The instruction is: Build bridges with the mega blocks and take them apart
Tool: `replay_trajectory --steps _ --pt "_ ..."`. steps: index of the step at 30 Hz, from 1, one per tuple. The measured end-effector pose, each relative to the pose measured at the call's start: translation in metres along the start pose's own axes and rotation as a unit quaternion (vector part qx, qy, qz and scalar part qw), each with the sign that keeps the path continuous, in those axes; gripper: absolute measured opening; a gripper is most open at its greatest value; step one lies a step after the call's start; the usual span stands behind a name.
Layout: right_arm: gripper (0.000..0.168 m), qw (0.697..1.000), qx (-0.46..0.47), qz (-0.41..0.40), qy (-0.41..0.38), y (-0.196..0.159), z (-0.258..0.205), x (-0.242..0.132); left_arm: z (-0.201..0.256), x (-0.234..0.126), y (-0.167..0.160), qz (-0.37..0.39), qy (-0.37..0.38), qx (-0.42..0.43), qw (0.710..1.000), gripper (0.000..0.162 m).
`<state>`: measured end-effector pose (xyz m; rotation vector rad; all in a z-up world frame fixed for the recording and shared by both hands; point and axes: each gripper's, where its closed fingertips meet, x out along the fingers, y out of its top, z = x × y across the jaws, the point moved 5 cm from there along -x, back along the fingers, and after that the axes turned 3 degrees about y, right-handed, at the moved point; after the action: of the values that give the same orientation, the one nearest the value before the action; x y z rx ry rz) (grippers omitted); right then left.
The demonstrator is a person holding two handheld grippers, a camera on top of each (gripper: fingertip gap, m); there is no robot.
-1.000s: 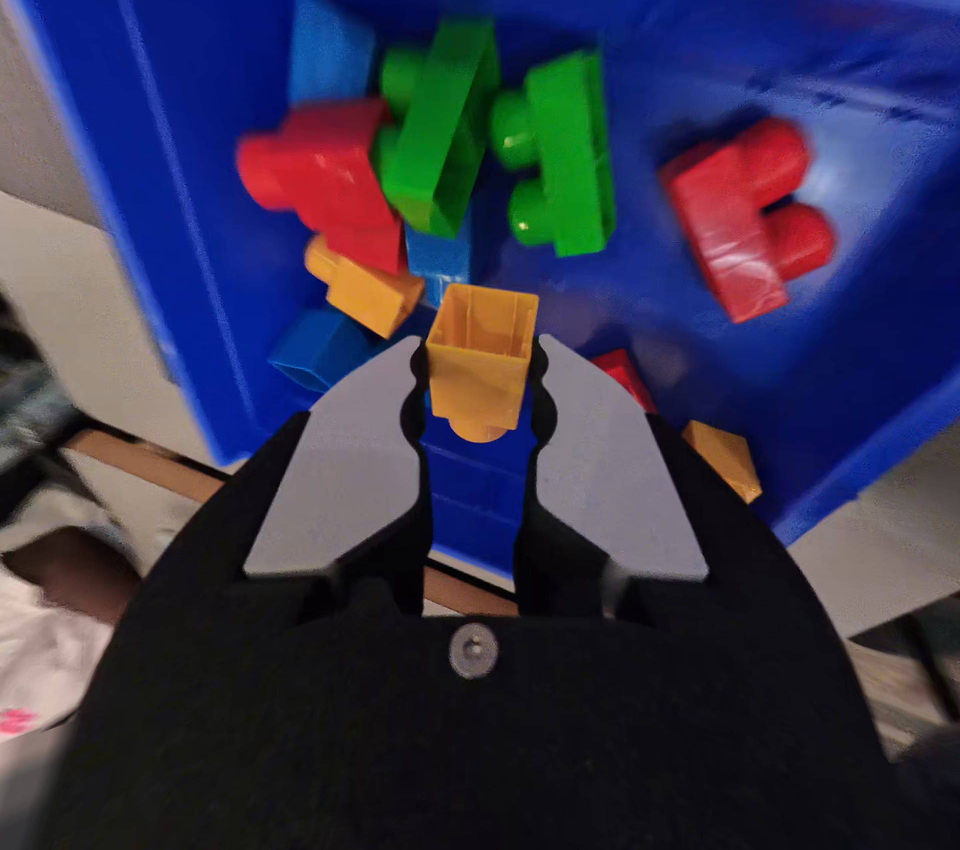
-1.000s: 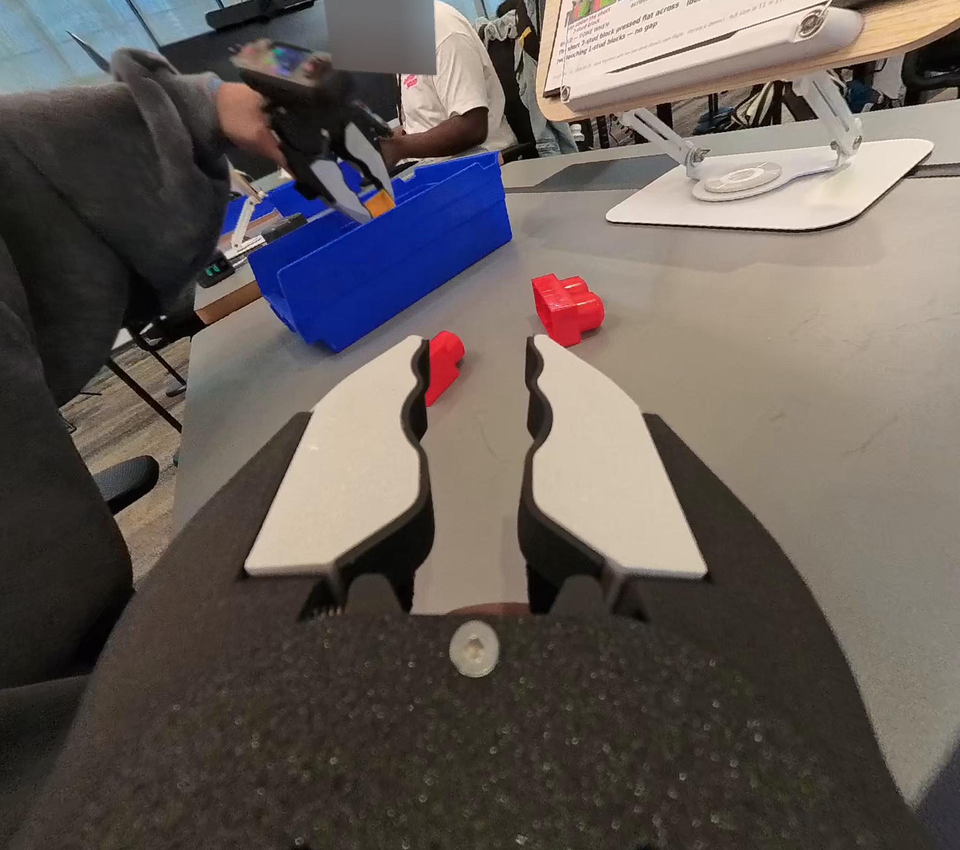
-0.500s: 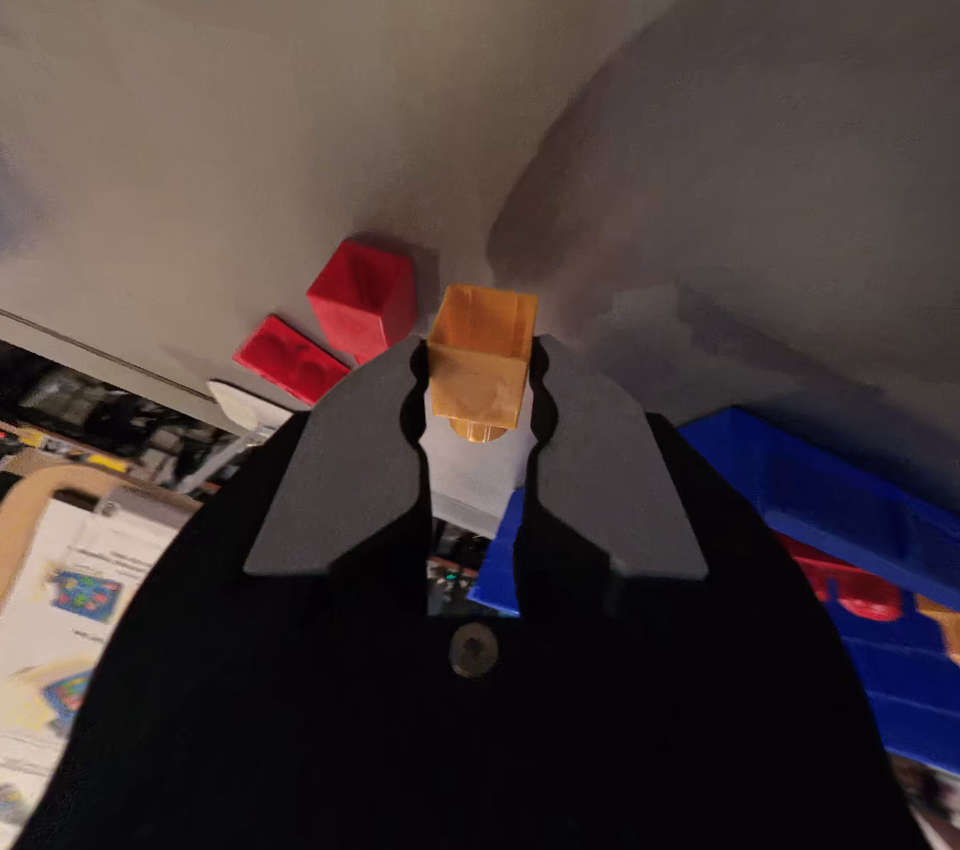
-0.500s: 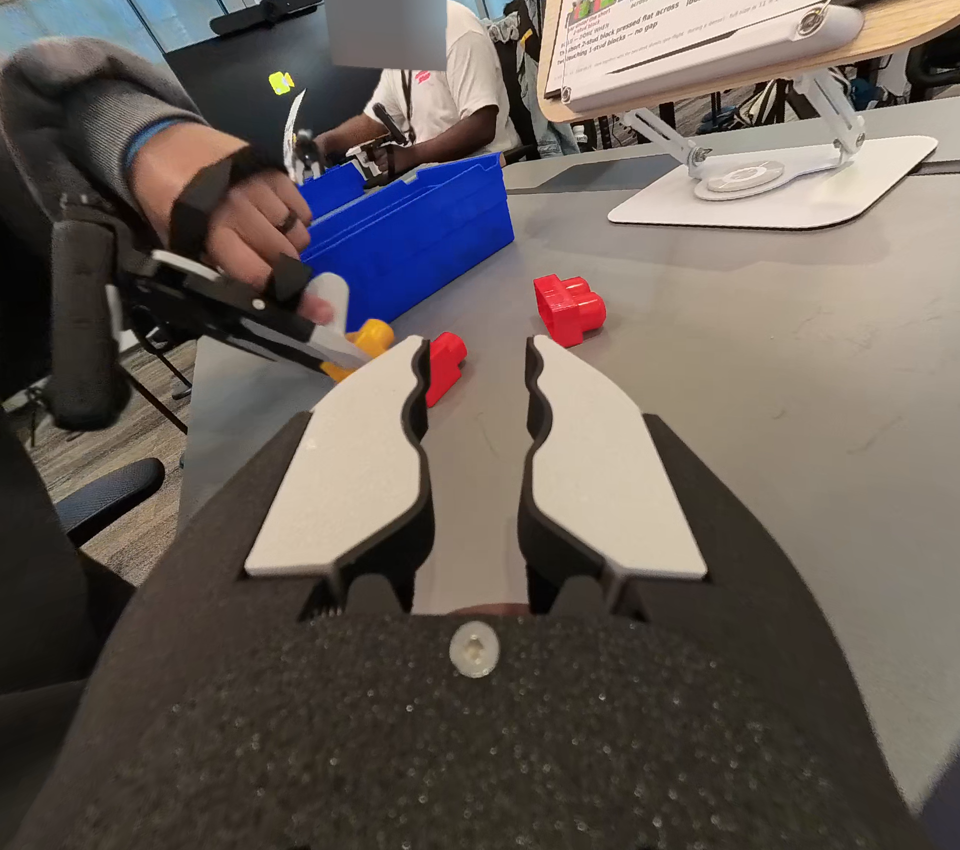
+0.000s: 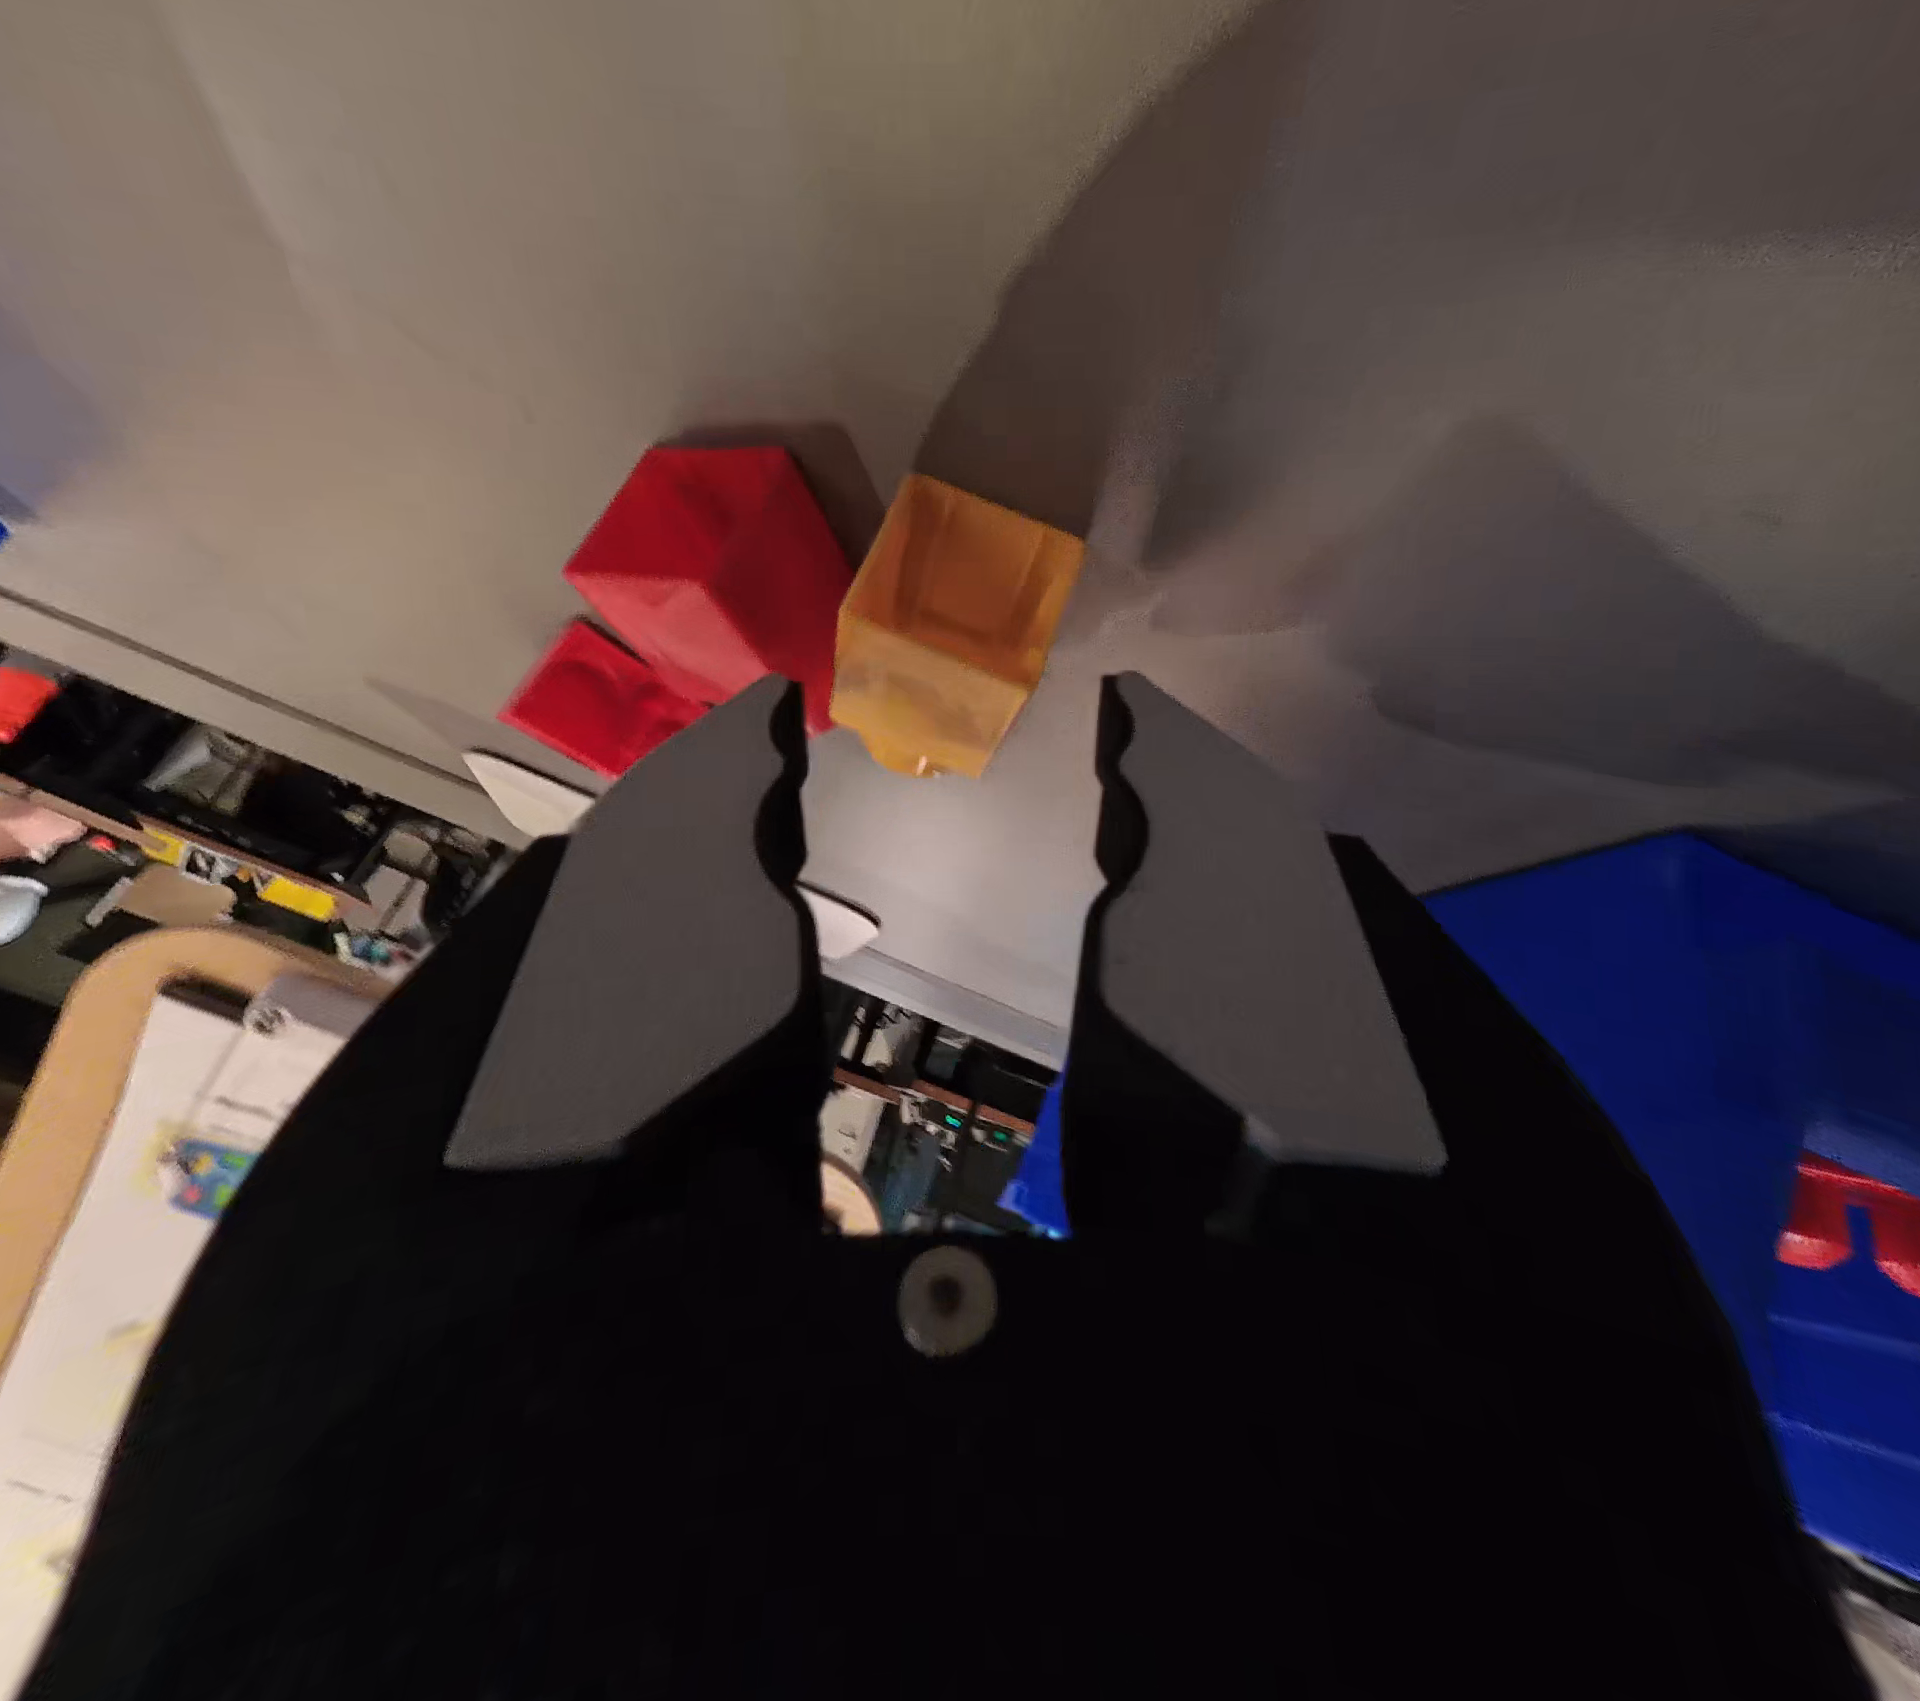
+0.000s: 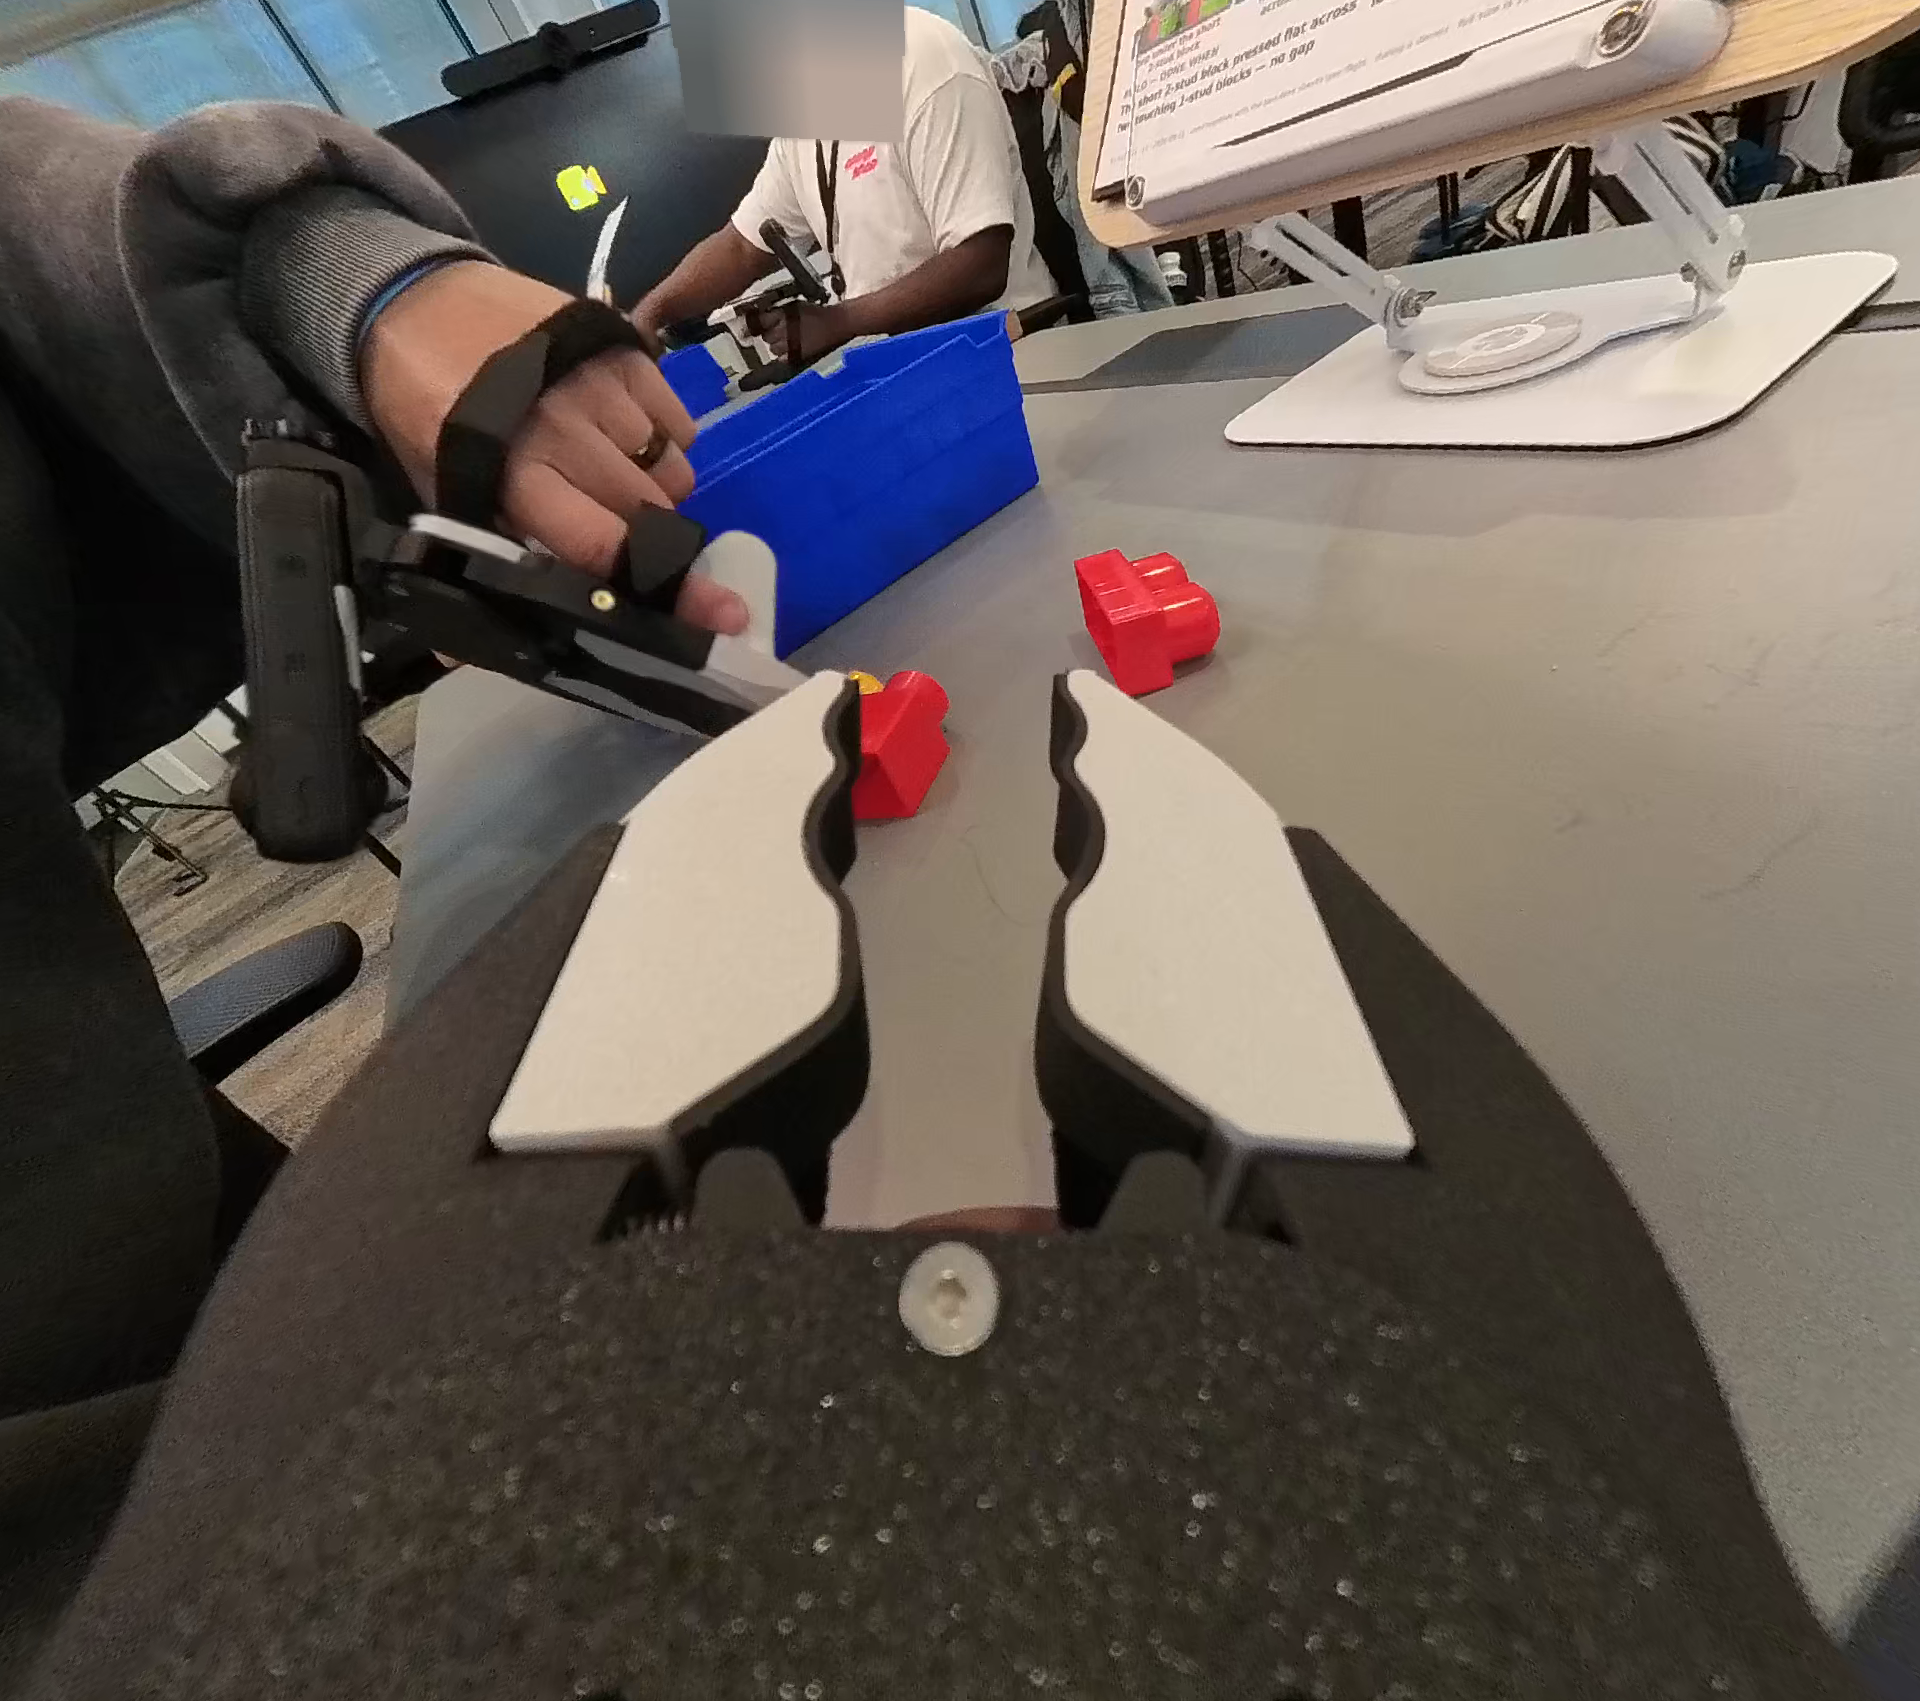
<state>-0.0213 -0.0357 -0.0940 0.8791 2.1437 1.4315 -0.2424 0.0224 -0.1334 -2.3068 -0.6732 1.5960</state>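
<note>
Your left tool (image 5: pixel 948 695) gapes wide, the orange block (image 5: pixel 951 625) loose at centre frame beside a red block (image 5: pixel 717 571). Your right tool (image 6: pixel 951 695) hangs open and empty over the bench (image 6: pixel 1507 716).

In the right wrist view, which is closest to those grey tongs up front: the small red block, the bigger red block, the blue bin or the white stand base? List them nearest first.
From the right tongs:
1. Small red block, just left of the tips.
2. Bigger red block, ahead to the right.
3. Blue bin, farther back on the left.
4. White stand base, far right at the back.

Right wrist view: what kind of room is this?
Probably a shared office or lab workspace: a long grey table, another person working at a second blue plastic bin, and big glass windows behind.
</note>
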Motion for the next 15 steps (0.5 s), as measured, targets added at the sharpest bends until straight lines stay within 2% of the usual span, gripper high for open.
replay_trajectory --steps 3,5,8,10,11,15 --pt "0.035 1.0 0.006 0.0 0.003 0.0 0.0 0.0 0.003 -0.015 -0.004 0.005 -0.005 -0.066 0.998 0.056" --pt "0.035 1.0 0.01 0.001 0.005 0.0 0.0 0.0 -0.001 -0.022 -0.012 -0.018 0.008 -0.146 0.989 0.057" --pt "0.035 1.0 0.012 0.0 0.007 -0.001 0.0 0.0 -0.005 -0.026 -0.028 -0.061 0.014 -0.311 0.948 0.058" --pt "0.035 1.0 0.011 -0.001 0.007 -0.001 0.0 0.0 -0.008 -0.03 -0.03 -0.056 0.013 -0.439 0.897 0.058" --pt "0.035 1.0 0.01 -0.001 0.008 -0.001 0.0 0.0 -0.011 -0.033 -0.028 -0.038 0.016 -0.505 0.862 0.057" --pt "0.035 1.0 0.009 -0.002 0.007 -0.001 0.0 0.0 -0.012 -0.041 -0.011 0.051 0.019 -0.714 0.698 0.057"
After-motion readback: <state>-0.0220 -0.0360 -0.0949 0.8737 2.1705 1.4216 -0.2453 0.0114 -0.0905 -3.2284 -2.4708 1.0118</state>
